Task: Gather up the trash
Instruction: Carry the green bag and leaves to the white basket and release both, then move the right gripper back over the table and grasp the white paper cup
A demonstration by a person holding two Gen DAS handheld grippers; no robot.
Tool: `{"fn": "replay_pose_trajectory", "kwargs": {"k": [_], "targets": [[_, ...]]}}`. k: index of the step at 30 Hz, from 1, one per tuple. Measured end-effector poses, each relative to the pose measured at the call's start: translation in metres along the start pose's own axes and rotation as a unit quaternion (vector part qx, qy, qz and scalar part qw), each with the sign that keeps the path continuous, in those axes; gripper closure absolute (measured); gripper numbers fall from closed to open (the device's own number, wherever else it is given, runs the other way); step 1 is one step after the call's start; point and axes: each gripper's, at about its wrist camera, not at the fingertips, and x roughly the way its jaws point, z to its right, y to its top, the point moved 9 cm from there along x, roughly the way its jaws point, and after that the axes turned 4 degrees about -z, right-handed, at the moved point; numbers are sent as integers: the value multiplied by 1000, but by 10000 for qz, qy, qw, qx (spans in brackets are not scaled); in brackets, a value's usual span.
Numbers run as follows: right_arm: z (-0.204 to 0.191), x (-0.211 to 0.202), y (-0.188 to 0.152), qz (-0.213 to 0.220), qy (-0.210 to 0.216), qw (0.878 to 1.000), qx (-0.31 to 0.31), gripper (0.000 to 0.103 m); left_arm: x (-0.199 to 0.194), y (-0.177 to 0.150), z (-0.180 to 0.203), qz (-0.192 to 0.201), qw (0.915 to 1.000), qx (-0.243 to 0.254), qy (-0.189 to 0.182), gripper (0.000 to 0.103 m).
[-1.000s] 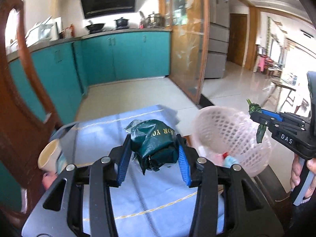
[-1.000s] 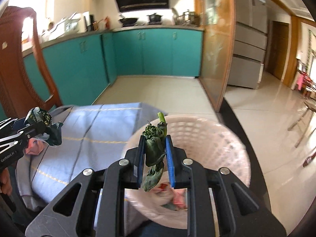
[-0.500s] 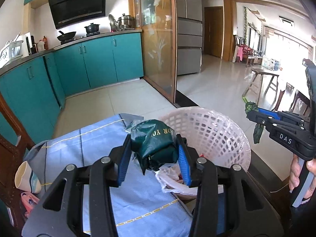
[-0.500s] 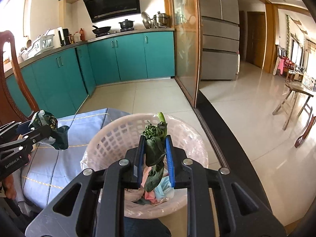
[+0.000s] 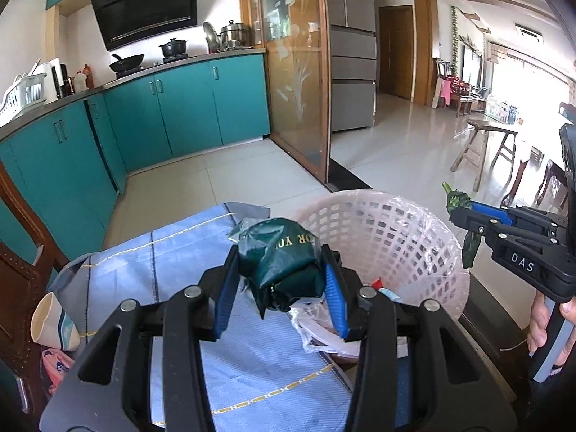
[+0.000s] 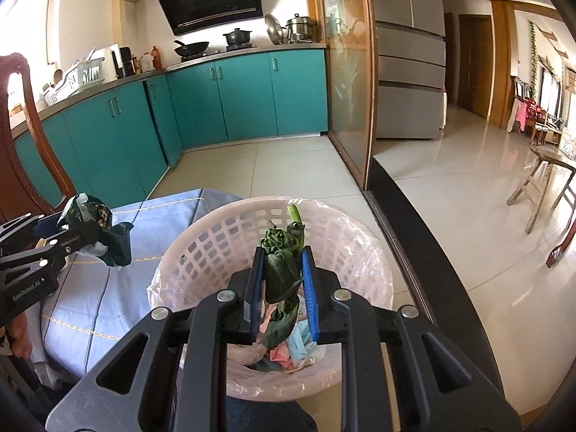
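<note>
My left gripper [image 5: 280, 280] is shut on a crumpled dark green wrapper [image 5: 284, 255] with gold letters, held above the table at the left rim of a white lattice waste basket [image 5: 403, 230]. My right gripper [image 6: 282, 280] is shut on a wilted green vegetable leaf [image 6: 282, 273] that hangs over the basket [image 6: 216, 237]. The basket has a clear plastic liner and holds paper and plastic scraps [image 6: 288, 352]. The right gripper also shows in the left wrist view [image 5: 468, 216], the left gripper in the right wrist view [image 6: 86, 234].
A blue striped tablecloth [image 5: 154, 262] covers the table. A paper cup [image 5: 54, 324] stands at its left edge by a wooden chair back [image 5: 21, 237]. Teal kitchen cabinets [image 6: 230, 97] and tiled floor lie beyond. A wooden stool [image 6: 540, 180] stands at right.
Both grippers have swung right toward the basket with their loads. The basket now sits more centrally under the right gripper and close beside the left one.
</note>
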Motion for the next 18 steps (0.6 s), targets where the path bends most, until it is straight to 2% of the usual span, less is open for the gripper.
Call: {"fn": "replay_pose_trajectory", "kwargs": {"k": [7,12,14,16,18], "targets": [[-5,-3,5,86,98,9999,-79,82,4,7,0,33,10000,-72,-29,59],[4,1,1,7,44,10000,10,82,16,13,18,31,9997,6,-253,59],[9,2,-2,-31,24,10000,70,82,27,12,26,-74,9991,-29,-419,59],[13,3,-4,-67,-3,9999,115,82,40,10,37,-210,9964,-46,-822,58],[15,4,-4,-98,-13,9999,140,82,51,7,46,-291,9940,9,-1057,53]]}}
